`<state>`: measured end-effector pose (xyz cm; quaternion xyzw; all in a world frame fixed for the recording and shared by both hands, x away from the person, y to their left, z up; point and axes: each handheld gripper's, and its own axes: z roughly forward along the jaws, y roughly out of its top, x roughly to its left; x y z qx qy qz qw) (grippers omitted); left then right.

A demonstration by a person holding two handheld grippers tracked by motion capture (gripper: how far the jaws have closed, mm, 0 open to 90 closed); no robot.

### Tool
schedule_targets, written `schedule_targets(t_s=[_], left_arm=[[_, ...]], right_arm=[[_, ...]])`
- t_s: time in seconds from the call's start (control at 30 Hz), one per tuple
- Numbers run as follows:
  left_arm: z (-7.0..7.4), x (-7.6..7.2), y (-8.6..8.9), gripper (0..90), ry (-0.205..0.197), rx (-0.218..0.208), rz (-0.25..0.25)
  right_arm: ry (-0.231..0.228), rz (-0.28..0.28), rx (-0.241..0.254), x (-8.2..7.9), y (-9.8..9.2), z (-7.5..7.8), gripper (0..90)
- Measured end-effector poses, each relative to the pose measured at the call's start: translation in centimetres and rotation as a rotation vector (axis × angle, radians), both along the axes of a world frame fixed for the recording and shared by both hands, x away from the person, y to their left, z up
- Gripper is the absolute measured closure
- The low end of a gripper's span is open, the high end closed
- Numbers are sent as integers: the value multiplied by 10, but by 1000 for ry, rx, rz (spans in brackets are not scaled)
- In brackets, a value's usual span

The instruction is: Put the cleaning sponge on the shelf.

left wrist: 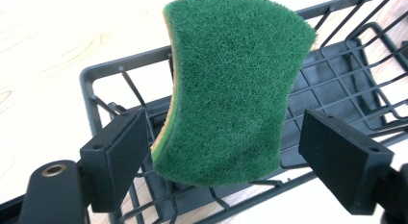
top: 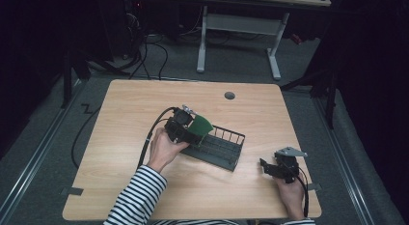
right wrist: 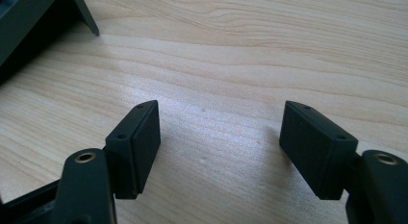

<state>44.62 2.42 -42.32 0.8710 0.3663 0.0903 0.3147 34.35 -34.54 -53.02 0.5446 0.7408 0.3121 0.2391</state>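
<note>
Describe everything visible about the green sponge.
The sponge is a waisted scouring pad: a coarse, fibrous dark green face over a thin yellow foam layer that shows along its left edge. It stands tilted on one end inside the dark wire rack, its lower end down among the rack's bars. It sits between the left claw and its open jaws; neither pad presses on it. In the high view it leans at the rack's left end.

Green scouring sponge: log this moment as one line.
green scouring sponge: standing in dark wire rack | left gripper: open, pads off sponge | right gripper: open over wooden table
</note>
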Motion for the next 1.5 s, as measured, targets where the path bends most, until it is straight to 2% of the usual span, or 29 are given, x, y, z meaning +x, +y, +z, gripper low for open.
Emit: schedule_targets(t_s=[0.3, 0.5, 0.73, 0.93, 1.13, 1.5], left_arm=[[9, -5, 18, 193, -5, -40, 14], [12, -9, 31, 198, -6, -42, 29], [12, -16, 51, 213, -21, -72, 55], [12, -22, 66, 228, -32, -82, 76], [9, -29, 86, 243, -36, -83, 113], [0, -44, 130, 274, -42, -137, 201]], right_arm=[[0, 0, -1, 0, 0, 0, 309], [0, 0, -1, 0, 0, 0, 309], [0, 0, -1, 0, 0, 0, 309], [0, 0, 0, 0, 0, 0, 309], [0, 0, -1, 0, 0, 0, 309], [0, 1, -1, 0, 0, 0, 309]])
